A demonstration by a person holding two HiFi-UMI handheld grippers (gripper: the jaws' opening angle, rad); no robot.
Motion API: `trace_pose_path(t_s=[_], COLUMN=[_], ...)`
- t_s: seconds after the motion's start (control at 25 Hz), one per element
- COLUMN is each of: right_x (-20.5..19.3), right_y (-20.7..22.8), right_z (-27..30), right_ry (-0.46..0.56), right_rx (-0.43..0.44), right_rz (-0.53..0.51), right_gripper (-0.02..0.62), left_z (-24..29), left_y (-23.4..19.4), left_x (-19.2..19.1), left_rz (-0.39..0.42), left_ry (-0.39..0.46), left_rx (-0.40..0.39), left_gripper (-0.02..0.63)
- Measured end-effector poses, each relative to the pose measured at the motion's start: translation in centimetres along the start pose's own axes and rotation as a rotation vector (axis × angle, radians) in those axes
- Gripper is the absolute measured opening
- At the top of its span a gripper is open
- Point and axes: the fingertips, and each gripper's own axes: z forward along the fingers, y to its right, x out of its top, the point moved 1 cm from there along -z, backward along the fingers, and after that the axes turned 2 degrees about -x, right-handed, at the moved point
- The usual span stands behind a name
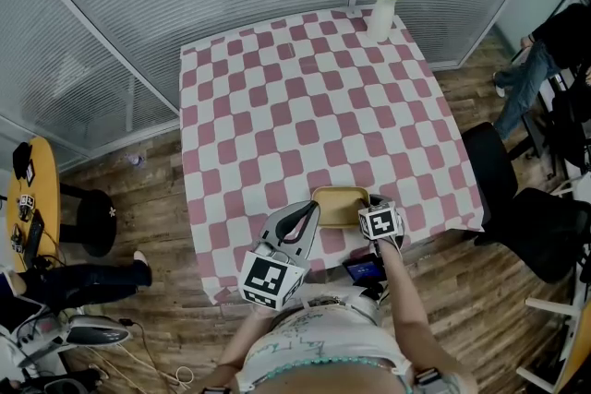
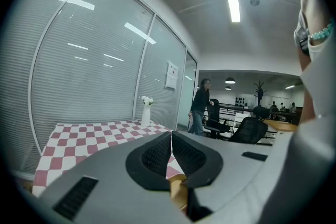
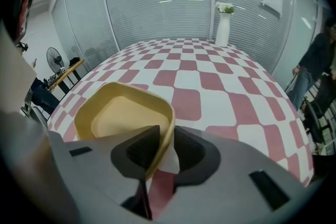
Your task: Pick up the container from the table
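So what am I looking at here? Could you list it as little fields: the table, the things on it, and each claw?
Table: covered by a pink-and-white checked cloth
Container: yellow, shallow, empty, near the table's near edge
Right claw: closed on the container's rim, one jaw inside, one outside
Left claw: shut, holding nothing, left of the container
Also there: white vase with flowers, at the far edge

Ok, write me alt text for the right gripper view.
The right gripper has its jaws closed on the near rim of a shallow yellow container, with a pink-and-white checkered tablecloth spreading out beyond it. A white vase of white flowers stands at the table's far edge, in front of glass walls with blinds.
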Motion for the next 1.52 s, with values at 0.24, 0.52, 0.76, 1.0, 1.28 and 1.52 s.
trace_pose_path(t_s=[0.24,0.52,0.76,1.0,1.28,1.52], right_x=[0.0,-0.1,-0.1,0.5,0.8,1.0], right_y=[0.0,0.2,0.6,1.0,1.2,1.3], right_z=[0.1,0.2,-0.1,-0.3,-0.5,-0.8], right_ry=[0.018,0.03,0.043,0.061,0.068,0.066], right_rx=[0.013,0.031,0.019,0.02,0.012,0.011], right_rz=[0.027,0.091,0.142,0.195,0.192,0.192], right_gripper=[0.077,0.06,0.036,0.02,0.017,0.016], left_z=[0.1,0.0,-0.2,-0.4,-0.5,-0.5], left_y=[0.2,0.3,0.6,0.4,0.3,0.2], left_x=[-0.6,-0.7,-0.8,-0.6,-0.8,-0.7], left_rz=[-0.002,0.0,-0.004,0.0,0.01,0.009], left_ry=[-0.008,-0.008,-0.006,-0.004,-0.008,-0.014], left_rx=[0.001,0.006,0.004,0.008,0.016,0.009], left_gripper=[0.017,0.017,0.017,0.017,0.017,0.017])
